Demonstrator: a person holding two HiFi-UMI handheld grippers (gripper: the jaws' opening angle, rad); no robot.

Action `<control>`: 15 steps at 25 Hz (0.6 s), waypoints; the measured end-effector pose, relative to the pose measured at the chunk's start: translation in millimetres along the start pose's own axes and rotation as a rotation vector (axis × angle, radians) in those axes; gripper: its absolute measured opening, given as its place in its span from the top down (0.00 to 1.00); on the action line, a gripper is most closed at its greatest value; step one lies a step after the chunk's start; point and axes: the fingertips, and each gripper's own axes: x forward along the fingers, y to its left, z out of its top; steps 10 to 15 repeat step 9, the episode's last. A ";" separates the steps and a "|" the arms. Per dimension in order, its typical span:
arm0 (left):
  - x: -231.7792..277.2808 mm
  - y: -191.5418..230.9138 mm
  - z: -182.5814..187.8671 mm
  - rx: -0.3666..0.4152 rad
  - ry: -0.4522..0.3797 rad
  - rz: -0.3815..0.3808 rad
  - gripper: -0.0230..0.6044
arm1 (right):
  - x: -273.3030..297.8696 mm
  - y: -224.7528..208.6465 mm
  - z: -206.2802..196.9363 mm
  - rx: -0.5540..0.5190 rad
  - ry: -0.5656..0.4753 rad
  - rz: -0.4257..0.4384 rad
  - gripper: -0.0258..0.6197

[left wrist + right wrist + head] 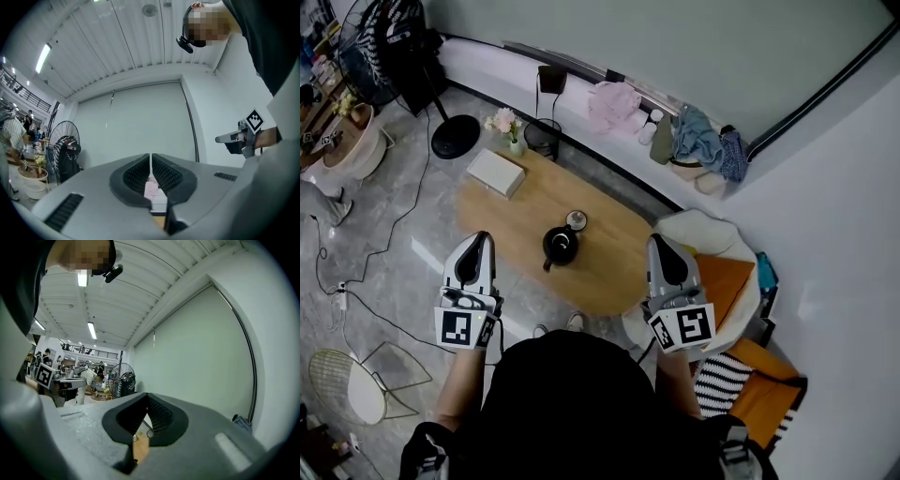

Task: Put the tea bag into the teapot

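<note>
A black teapot stands near the middle of the oval wooden table. A small round thing with a pale rim lies just behind it. I cannot make out a tea bag in any view. My left gripper is held in the air left of the table, jaws together with nothing between them. My right gripper hovers over the table's right end, also shut and empty. Both point level, away from the person. The right gripper also shows in the left gripper view.
A white box and a small flower vase sit at the table's far left end. Behind the table are a black wire basket and a standing fan. A white chair with an orange cushion stands right of the table. Cables run over the floor at left.
</note>
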 end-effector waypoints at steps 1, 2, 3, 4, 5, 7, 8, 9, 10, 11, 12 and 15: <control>0.7 0.3 0.2 0.001 -0.001 0.000 0.93 | 0.9 -0.6 -0.6 0.004 0.002 -0.001 0.95; 1.3 0.3 0.2 0.002 -0.001 -0.002 0.93 | 1.9 -1.2 -1.1 0.008 0.004 -0.002 0.95; 1.4 0.2 -0.4 0.003 -0.001 -0.003 0.93 | 2.9 -1.6 -1.7 0.010 0.006 -0.002 0.95; 1.3 0.1 -1.6 0.002 0.001 -0.003 0.93 | 4.0 -1.8 -2.3 0.011 0.007 -0.002 0.95; 1.0 0.3 -3.0 0.000 0.003 -0.001 0.93 | 5.2 -1.6 -2.8 0.011 0.007 0.000 0.95; 0.1 1.6 -5.2 -0.002 0.009 0.002 0.93 | 7.8 -0.2 -3.2 0.011 0.006 0.005 0.95; -0.5 2.4 -6.0 -0.003 0.011 0.003 0.93 | 9.1 0.9 -3.2 0.011 0.006 0.007 0.95; -1.1 3.4 -6.8 -0.004 0.014 0.004 0.93 | 10.2 2.2 -3.3 0.012 0.005 0.010 0.95; -1.1 3.4 -6.8 -0.004 0.014 0.004 0.93 | 10.2 2.2 -3.3 0.012 0.005 0.010 0.95; -1.1 3.4 -6.8 -0.004 0.014 0.004 0.93 | 10.2 2.2 -3.3 0.012 0.005 0.010 0.95; -1.1 3.4 -6.8 -0.004 0.014 0.004 0.93 | 10.2 2.2 -3.3 0.012 0.005 0.010 0.95; -1.1 3.4 -6.8 -0.004 0.014 0.004 0.93 | 10.2 2.2 -3.3 0.012 0.005 0.010 0.95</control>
